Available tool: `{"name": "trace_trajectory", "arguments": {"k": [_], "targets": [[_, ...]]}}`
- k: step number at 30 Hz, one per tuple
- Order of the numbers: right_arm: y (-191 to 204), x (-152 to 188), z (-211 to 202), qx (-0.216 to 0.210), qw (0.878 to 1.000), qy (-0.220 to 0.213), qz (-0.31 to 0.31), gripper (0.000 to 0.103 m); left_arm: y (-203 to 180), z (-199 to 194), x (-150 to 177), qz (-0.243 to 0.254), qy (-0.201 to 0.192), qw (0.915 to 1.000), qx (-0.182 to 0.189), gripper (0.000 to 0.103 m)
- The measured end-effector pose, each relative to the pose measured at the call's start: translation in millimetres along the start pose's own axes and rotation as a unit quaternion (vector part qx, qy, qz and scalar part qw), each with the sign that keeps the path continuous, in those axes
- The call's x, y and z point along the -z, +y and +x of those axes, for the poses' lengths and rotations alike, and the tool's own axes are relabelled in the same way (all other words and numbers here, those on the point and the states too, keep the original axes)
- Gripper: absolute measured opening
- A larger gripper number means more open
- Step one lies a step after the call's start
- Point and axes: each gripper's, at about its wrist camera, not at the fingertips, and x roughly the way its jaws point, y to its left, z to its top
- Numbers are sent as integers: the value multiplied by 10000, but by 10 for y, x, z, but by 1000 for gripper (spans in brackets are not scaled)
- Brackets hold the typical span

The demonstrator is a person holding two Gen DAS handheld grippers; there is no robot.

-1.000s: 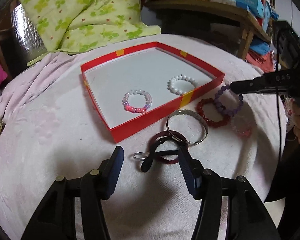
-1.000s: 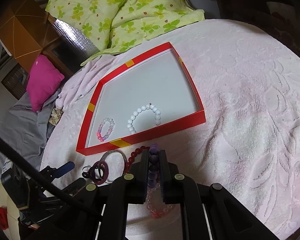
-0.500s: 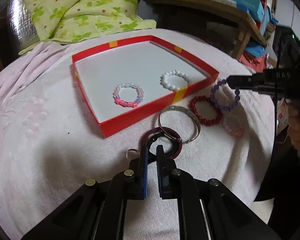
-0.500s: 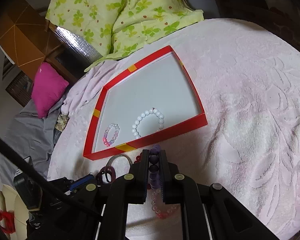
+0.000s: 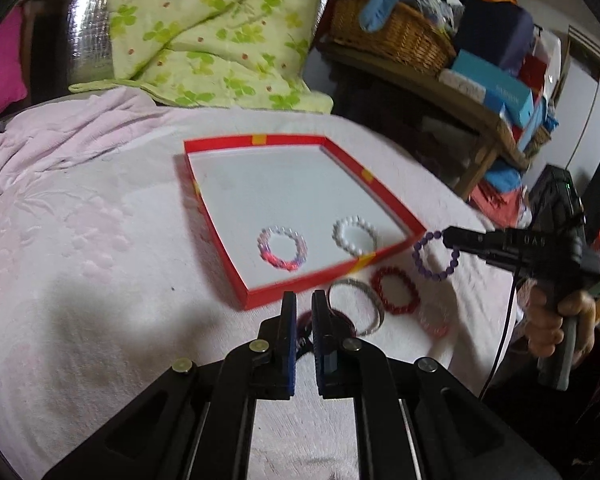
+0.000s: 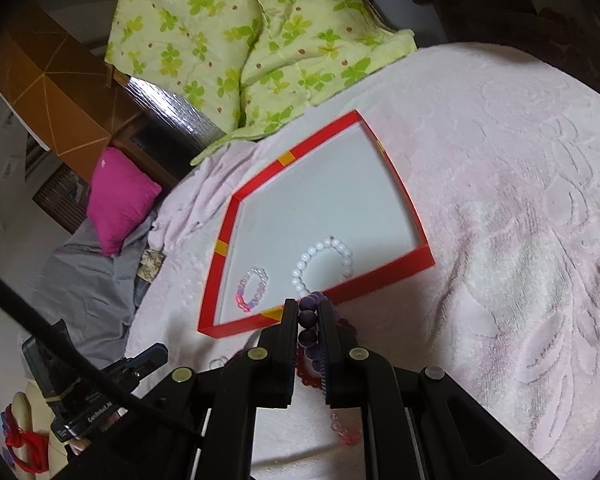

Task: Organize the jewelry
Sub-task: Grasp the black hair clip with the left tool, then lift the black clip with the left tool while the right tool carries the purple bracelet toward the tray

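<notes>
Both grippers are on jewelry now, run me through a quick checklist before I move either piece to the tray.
1. Right gripper shut on purple bracelet: ok.
2. Purple bracelet hanging free of the blanket: ok.
3. Purple bracelet above the red tray: not ok, it hangs outside the near corner.
4. Left gripper shut on dark red ring: ok; whether the ring has left the blanket, cannot tell.
5. Bare floor left in the tray: ok.

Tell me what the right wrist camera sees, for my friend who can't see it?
The right gripper is shut on a purple bead bracelet, just in front of a shallow red box on a pale pink blanket. Inside lie a white bead bracelet and a pink-and-clear bead bracelet.
</notes>
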Motion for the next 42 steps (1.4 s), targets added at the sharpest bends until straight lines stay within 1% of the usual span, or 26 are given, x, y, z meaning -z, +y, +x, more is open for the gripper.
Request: {"name": "trace_trajectory", "arguments": {"k": [2,4,7,8,9,10,11,13,17,18,19,21,26,29,30,31,33,35,36,37,39,41,42], "targets": [[44,-10,-11,-87,9999,-63,-23,10,24,-26,-30,-17,-65,10000,-5,8],[77,-10,5,-110,9999,-50,-44,10,26,-14,-38,29,-41,10000,17,8],[109,-4,53,-107,9999,14,-69,10,1,74,10,149,153,9998,-24,9],[109,-4,62,-97,9999,27,-71,10,-24,124,48,260,303,9992,-40,12],[110,-3,66,-90,9999,32,-69,10,-47,172,85,369,454,9982,-92,23],[105,-5,70,-79,9999,41,-58,10,-78,232,136,521,596,9966,-246,27],[97,-8,72,-60,10000,40,-43,10,-105,270,181,621,670,9953,-327,27],[82,-12,76,-29,10000,33,-19,10,-111,322,225,676,788,9941,-316,27],[72,-2,93,-21,10000,72,-28,10,-159,405,292,907,942,9902,-486,29],[72,7,99,-22,10000,87,-32,10,-176,423,306,950,985,9894,-487,37],[72,13,99,-22,9999,99,-33,10,-192,434,319,988,1013,9887,-489,49],[77,22,114,0,9999,122,-48,10,-240,458,339,1108,1018,9872,-520,60],[91,29,130,33,9999,122,-75,10,-261,594,354,1089,1146,9864,-450,60],[93,34,128,48,9999,121,-99,10,-199,630,317,920,1074,9887,-496,60],[99,36,128,59,9998,117,-116,10,-174,626,300,844,1025,9900,-469,56],[106,36,128,69,9998,111,-136,10,-141,612,275,731,967,9918,-409,48],[115,40,122,85,9998,102,-165,10,-112,602,244,618,917,9933,-340,39],[107,38,119,82,9998,100,-155,10,-135,611,251,682,932,9928,-308,34],[100,36,117,89,9998,98,-155,10,-152,625,262,726,973,9922,-286,27],[95,34,113,97,9998,94,-156,10,-169,644,274,770,1017,9914,-278,24],[89,29,105,109,9998,86,-160,10,-195,676,294,842,1081,9901,-316,23],[100,32,102,142,9997,68,-201,10,-192,671,290,818,1065,9905,-305,22],[104,31,101,145,9997,68,-208,10,-186,662,284,784,1055,9909,-290,20]]}}
